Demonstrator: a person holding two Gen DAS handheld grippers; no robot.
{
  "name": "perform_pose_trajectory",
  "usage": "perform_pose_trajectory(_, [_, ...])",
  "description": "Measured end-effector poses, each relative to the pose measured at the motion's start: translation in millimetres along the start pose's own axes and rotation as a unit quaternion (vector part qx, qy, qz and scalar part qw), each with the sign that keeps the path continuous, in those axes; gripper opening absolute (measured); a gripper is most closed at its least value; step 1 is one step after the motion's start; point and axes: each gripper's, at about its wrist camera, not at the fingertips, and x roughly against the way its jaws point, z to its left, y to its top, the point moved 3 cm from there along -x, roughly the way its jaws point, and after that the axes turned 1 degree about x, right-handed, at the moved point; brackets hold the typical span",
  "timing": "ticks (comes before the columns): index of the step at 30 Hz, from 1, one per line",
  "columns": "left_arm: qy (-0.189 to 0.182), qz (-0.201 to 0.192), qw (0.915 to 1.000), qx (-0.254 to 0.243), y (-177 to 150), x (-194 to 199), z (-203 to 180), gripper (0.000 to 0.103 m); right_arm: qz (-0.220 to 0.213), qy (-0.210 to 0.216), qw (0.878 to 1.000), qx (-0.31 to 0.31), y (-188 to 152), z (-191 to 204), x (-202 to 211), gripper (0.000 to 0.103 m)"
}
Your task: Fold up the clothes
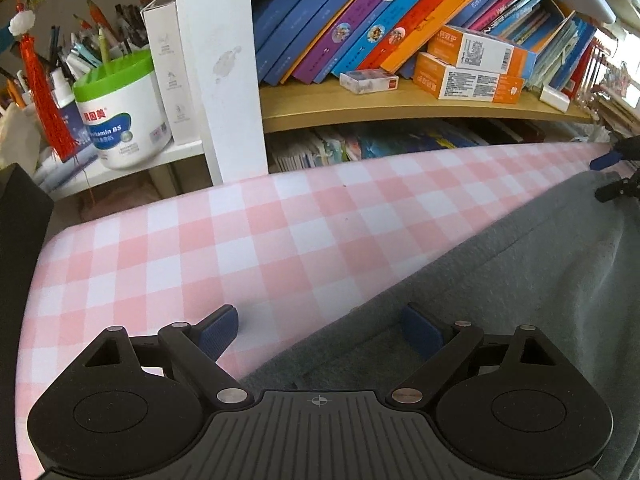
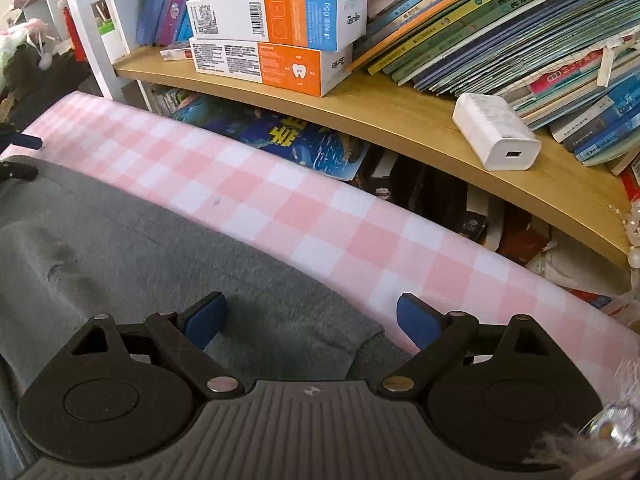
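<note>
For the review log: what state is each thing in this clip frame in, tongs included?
Left tongs: open, straddling the garment's edge, gripping nothing.
Right tongs: open above the garment's corner, gripping nothing.
Grey garment: spread flat on the checked surface, slightly wrinkled.
Pink checked surface: partly covered by the garment.
Orange toothpaste boxes: closed, stacked on the shelf.
Books: leaning on the shelf.
White charger: lying on the shelf, unplugged.

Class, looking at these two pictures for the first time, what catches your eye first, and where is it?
The pink checked cloth covering the table stands out, with a grey garment spread flat on it. Behind, a wooden shelf holds leaning books and orange boxes. Each open gripper, left and right, hovers at the garment's edge.
</note>
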Motion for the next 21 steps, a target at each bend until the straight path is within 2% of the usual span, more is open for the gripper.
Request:
perform_pose_trajectory(5, [-0.004, -0.002, 1.0000, 0.004, -0.6, -1.1, 0.5, 0.092, -0.001, 0.003, 1.000, 0.008, -0.9, 0.7, 1.6, 0.086])
perform_pose_trajectory(9, [-0.003, 0.008, 0.9999, 0.009, 1.2, -1.2, -0.3, 0.090, -0.001, 0.006, 1.000, 0.011, -0.3, 2.6, 5.0, 0.067])
perform_pose_trajectory(11, [-0.003, 0.014, 0.9999, 0.010, 1.7, -0.3, -2.1, 0.087, 0.001, 0.007, 1.000, 0.008, -0.4, 2.9, 7.3, 0.053])
perform_pose_trajectory(12, [-0.005, 0.016, 0.9998, 0.009, 1.7, 0.6, -3.2, 0.082, 0.002, 0.008, 1.000, 0.006, -0.6, 2.9, 8.6, 0.049])
perform_pose_trajectory(13, [-0.008, 0.018, 0.9998, 0.007, 1.7, 1.9, -4.6, 0.078, 0.004, 0.009, 1.000, 0.003, -0.9, 2.9, 10.0, 0.041])
perform_pose_trajectory(14, [-0.013, 0.020, 0.9997, 0.005, 1.7, 3.7, -6.5, 0.068, 0.006, 0.012, 1.000, -0.001, -1.7, 3.2, 11.7, 0.030])
perform_pose_trajectory(15, [-0.018, 0.022, 0.9996, 0.002, 1.7, 5.6, -8.6, 0.058, 0.008, 0.016, 1.000, -0.005, -2.6, 4.0, 13.2, 0.026])
perform_pose_trajectory(16, [-0.023, 0.025, 0.9994, 0.000, 1.6, 7.2, -10.7, 0.053, 0.009, 0.018, 1.000, -0.009, -3.7, 5.5, 14.6, 0.021])
perform_pose_trajectory(17, [-0.026, 0.028, 0.9993, -0.002, 1.4, 8.6, -13.0, 0.045, 0.009, 0.015, 1.000, -0.009, -5.1, 8.0, 16.2, 0.019])
perform_pose_trajectory(19, [-0.028, 0.035, 0.9990, -0.006, 1.1, 10.5, -17.5, 0.038, 0.007, 0.003, 1.000, -0.007, -7.8, 14.0, 19.6, 0.017])
perform_pose_trajectory(21, [-0.021, 0.036, 0.9990, -0.017, 1.0, 14.5, -21.5, 0.016, 0.002, -0.011, 1.000, -0.007, -8.7, 19.4, 24.6, 0.016])
